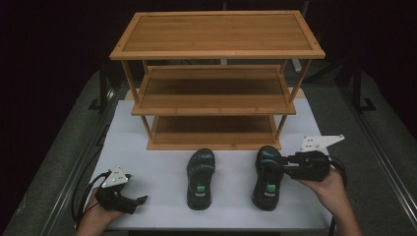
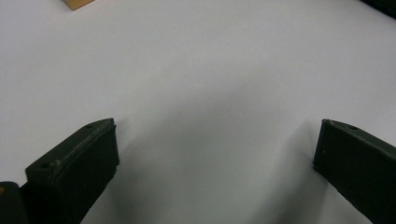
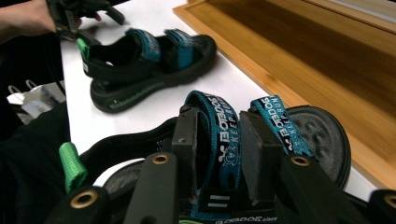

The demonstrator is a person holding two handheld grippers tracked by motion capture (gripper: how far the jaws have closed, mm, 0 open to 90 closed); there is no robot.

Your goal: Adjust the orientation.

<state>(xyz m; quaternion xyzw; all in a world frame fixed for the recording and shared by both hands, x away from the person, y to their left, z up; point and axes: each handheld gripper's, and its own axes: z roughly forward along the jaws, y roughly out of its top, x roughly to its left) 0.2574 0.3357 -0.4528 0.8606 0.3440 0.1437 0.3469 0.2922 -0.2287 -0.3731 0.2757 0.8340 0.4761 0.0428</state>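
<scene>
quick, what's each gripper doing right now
left gripper: open, nothing between its jaws, over the white table.
right gripper: closed on a blue strap of the right-hand sandal.

Staged recording set in a laboratory: a white worktop [image 1: 147, 162] on a metal-railed frame [image 1: 388, 162], black-curtained darkness all around, and a bare bamboo shoe rack [image 1: 216, 78] as the single furnishing.

Bare tabletop [image 1: 147, 162] left of sandals [image 1: 200, 178]; rack [image 1: 216, 88] blocks far side; shelves open frontally.
</scene>
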